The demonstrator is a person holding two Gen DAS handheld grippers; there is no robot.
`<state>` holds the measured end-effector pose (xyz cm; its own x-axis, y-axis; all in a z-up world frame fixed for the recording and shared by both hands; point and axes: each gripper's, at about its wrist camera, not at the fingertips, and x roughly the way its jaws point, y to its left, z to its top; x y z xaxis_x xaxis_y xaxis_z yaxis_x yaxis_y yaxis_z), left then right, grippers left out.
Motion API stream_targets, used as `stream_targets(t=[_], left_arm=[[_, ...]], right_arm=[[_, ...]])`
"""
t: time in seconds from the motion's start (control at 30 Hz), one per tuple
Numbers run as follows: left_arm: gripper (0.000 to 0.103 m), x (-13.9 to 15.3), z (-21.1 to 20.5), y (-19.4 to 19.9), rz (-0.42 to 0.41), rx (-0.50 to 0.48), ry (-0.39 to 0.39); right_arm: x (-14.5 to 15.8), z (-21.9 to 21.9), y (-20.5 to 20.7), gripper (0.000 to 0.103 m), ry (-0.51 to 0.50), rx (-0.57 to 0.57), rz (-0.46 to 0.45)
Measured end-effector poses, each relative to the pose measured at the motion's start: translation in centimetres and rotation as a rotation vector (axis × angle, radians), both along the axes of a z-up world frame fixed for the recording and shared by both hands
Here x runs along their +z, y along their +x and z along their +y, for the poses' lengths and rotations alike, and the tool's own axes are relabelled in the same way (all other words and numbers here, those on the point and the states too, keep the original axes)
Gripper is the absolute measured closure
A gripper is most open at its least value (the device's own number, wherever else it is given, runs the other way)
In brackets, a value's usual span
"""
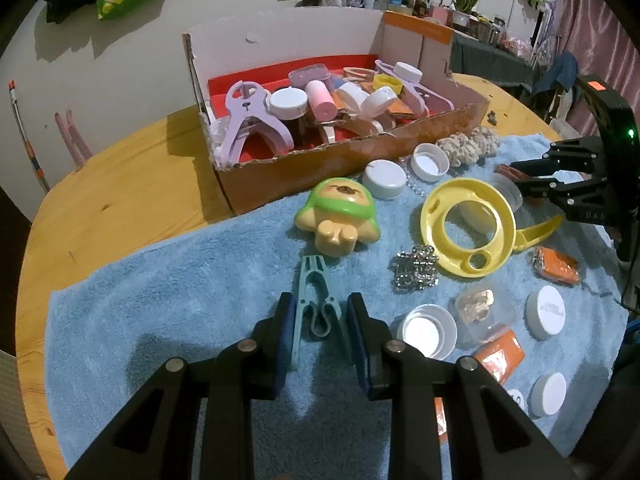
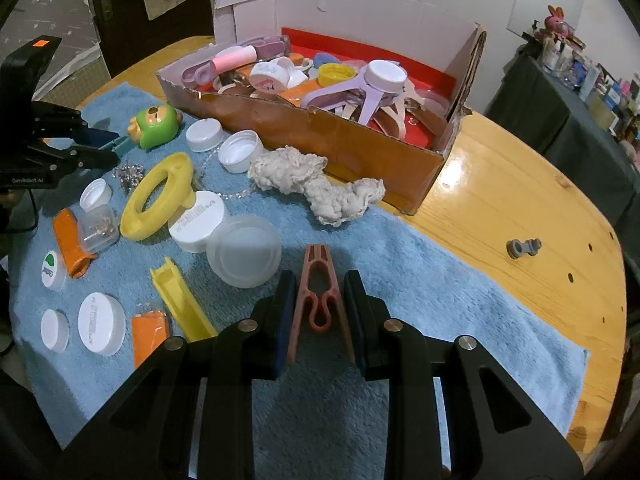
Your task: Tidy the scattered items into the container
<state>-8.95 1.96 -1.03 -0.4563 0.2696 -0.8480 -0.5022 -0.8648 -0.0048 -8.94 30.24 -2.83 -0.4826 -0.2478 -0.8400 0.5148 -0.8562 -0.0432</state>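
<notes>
- Cardboard box [image 1: 320, 168] at twelve o'clock is already piled with clips, caps and jars — a good share is done.
- Left gripper [image 1: 320, 316] pinches a teal clothespin [image 1: 316, 300]; right gripper [image 2: 318, 300] pinches a brown clothespin [image 2: 318, 280] — both low over the blue towel [image 2: 420, 280].
- Still out: yellow ring [image 1: 468, 224], toy bear [image 1: 340, 216], cream scrunchie [image 2: 320, 188], many white lids around nine o'clock.

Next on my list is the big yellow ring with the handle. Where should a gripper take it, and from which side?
Probably the yellow ring is best gripped at its narrow handle, coming from above on the right gripper's side. The ring lies tilted over a white lid and looks too wide for the jaws; the handle sticks out over the blue towel.
</notes>
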Motion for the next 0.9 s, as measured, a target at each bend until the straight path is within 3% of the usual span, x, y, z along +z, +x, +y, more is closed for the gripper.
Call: stream_targets(t=[0.7,0.9], left_arm=[[0.075,-0.3,0.1,0.3,-0.009,0.02,0.015],[0.075,0.7,0.0,0.7,0.032,0.034,0.015]], right_arm=[[0.1,-0.4,0.2,0.079,0.017,-0.022,0.01],[0.7,0.0,0.3,0.079,-0.005,-0.042,0.027]])
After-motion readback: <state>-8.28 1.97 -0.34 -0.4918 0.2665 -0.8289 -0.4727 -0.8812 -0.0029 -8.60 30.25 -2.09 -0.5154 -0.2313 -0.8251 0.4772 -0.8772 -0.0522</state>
